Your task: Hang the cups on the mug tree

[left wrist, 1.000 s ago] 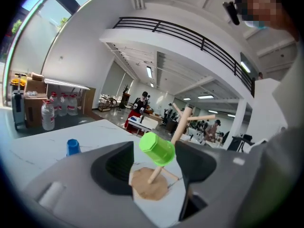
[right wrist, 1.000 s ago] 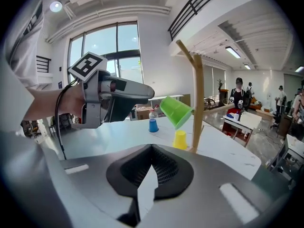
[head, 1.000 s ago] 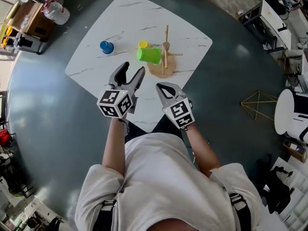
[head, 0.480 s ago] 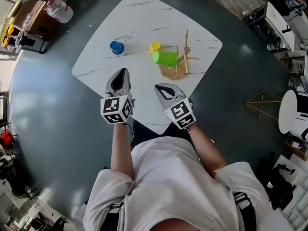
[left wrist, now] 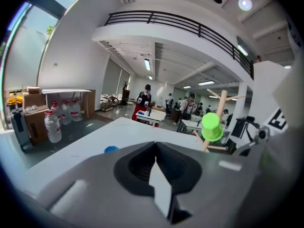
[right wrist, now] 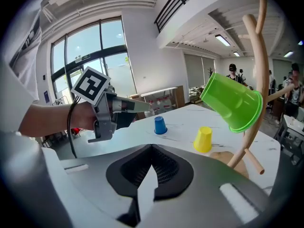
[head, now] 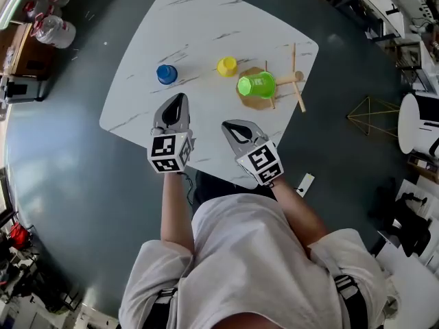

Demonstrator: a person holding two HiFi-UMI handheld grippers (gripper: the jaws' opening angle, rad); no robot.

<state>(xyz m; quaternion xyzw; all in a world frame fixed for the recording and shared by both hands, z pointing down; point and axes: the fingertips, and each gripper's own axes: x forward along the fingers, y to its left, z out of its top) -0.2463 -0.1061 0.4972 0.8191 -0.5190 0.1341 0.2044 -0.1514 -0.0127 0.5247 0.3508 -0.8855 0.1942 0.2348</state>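
**Table** [head: 206,33]: white, marbled top. It bears everything below. Both grippers hover over its near edge.

**Mug tree** [head: 287,81]: wooden trunk with slanted pegs on a round base, at the right of the table. One peg is taken and the others look free.

**Left gripper** [head: 178,101]: jaws pressed together with nothing between them. It points at the far side, with the blue cup just beyond its tips.

**Right gripper** [head: 230,126]: jaws likewise closed and empty, aimed toward the tree.

**Green cup** [head: 256,86]: already hung, its mouth slipped over a peg and tilted. Judged done.

**Yellow cup** [head: 227,66]: stands mouth down on the table, just left of the tree base. Not yet hung.

**Blue cup** [head: 167,74]: mouth down, well left of the yellow one. Not yet hung.

**Handling note (judgement):**
- The step in hand is the reach for the next cup.
- Spread the jaws wide before arriving, not at contact, since these light cups would skid or topple if nudged.
- Pinch across the wall near the closed end, so that the mouth stays free to slide onto a peg.
- Blue suits the left gripper and yellow the right.
- Choose a peg away from the green cup.
- Approach along the peg's slant, so that the tree isn't pushed over.
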